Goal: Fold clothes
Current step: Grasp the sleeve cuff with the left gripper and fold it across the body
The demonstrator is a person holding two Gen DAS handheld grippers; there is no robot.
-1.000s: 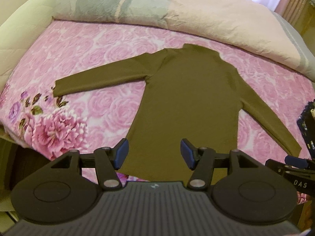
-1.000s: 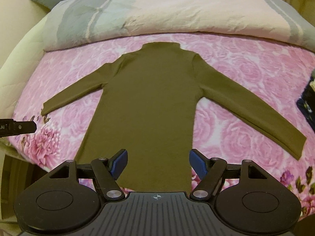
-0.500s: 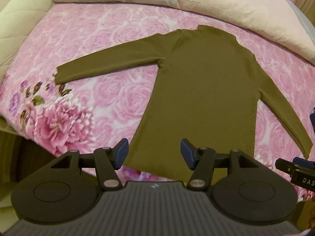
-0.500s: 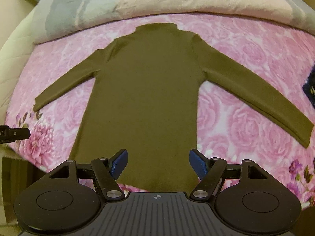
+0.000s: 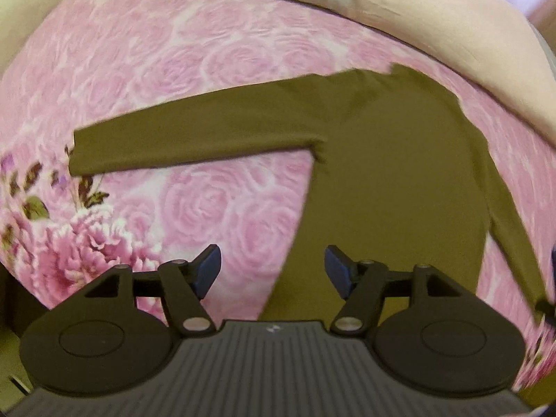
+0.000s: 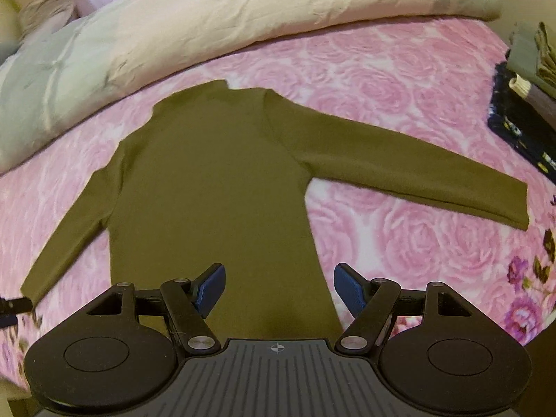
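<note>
Sweater [image 6: 208,187] came first: an olive long-sleeved one, lying flat and face up on the pink rose bedspread [image 6: 399,111], collar toward the rumpled duvet [image 6: 243,10] at the far side, both sleeves spread out and down. Nothing of it had been folded yet.

What had changed over the last second was the view, not the cloth. The left gripper [image 5: 272,271] had dropped lower and slid toward the sweater's left side, so that the left sleeve [image 5: 194,139] and the body's left edge filled much more of its picture than a second before; its jaws were opening, with only bedspread and the sweater's side edge beneath them and nothing between the pads. The right gripper [image 6: 279,288] had also come closer and rolled (the sweater sat tilted in its view), its jaws wide apart and empty above the lower body. I judged this as both hands closing in for a first hold — most likely near the hem or the sides.

Edges next: the left cuff lay near the big printed flowers [image 5: 80,250] by the bed's near-left edge, and the right sleeve [image 6: 417,173] ended short of some dark things [image 6: 514,128] at the bed's right side. Bare bedspread lay open beside both sleeves — fair room for swinging them inward.
</note>
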